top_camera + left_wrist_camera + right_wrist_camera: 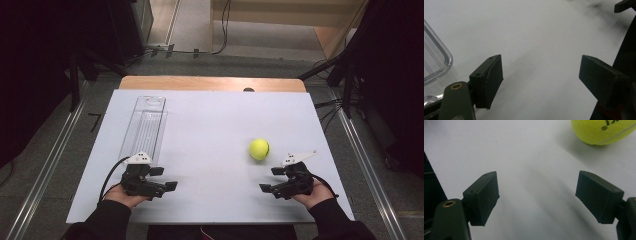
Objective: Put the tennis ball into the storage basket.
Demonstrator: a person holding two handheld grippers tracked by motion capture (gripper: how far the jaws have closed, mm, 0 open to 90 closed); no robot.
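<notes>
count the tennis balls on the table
1. The tennis ball lies on the white table, right of centre, just ahead of the right gripper; its lower part shows in the right gripper view. The clear tray looks empty.

**Tennis ball on the white board, right side**

Your tennis ball (259, 149) is yellow-green with a pale seam and black print, sitting loose on the white table surface (210, 130). It's right of centre, well apart from the clear plastic tray (145, 125) at far left. In your right gripper view the ball sits top right, uncovered.
</notes>
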